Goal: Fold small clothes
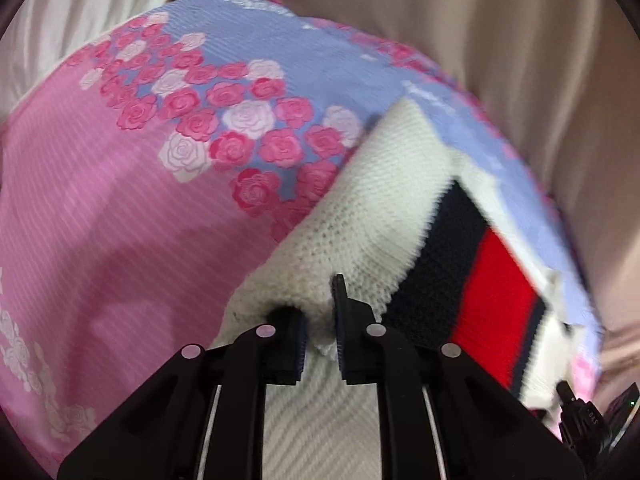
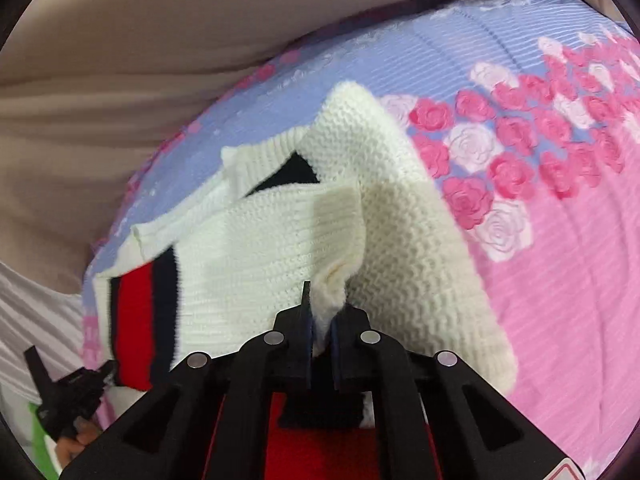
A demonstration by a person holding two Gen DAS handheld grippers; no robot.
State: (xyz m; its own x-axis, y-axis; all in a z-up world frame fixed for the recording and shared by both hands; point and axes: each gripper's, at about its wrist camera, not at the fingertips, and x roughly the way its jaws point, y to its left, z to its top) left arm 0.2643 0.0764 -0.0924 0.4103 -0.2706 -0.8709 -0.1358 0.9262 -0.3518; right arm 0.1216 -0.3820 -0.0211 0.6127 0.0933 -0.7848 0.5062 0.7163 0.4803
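Sweater (image 2: pixel 280 248), a small cream knit with a navy-and-red striped band, is held at two places and lies partly on a bed, over a floral bedspread (image 1: pixel 120 220) of pink and lilac with printed roses. Right gripper (image 2: pixel 320 320) has its fingers nearly together, pinching a bunched cream fold of the knit between the pads. Left gripper (image 1: pixel 318 320) has its fingers at a narrow gap with a rolled cream edge between them; the pads appear to sit against the knit, though the hold looks looser. Outward from both, the sweater drapes up and away toward the far edge of the bed, with the striped band (image 1: pixel 488 280) folded across its middle. Beige curtain fabric (image 1: pixel 520 60) hangs beyond the bed. To fold well, I judge both held points should travel together, kept level and taut, so the lifted layer lands square on the layer beneath. Release should wait until the knit rests flat, as loose knit sags and slips.
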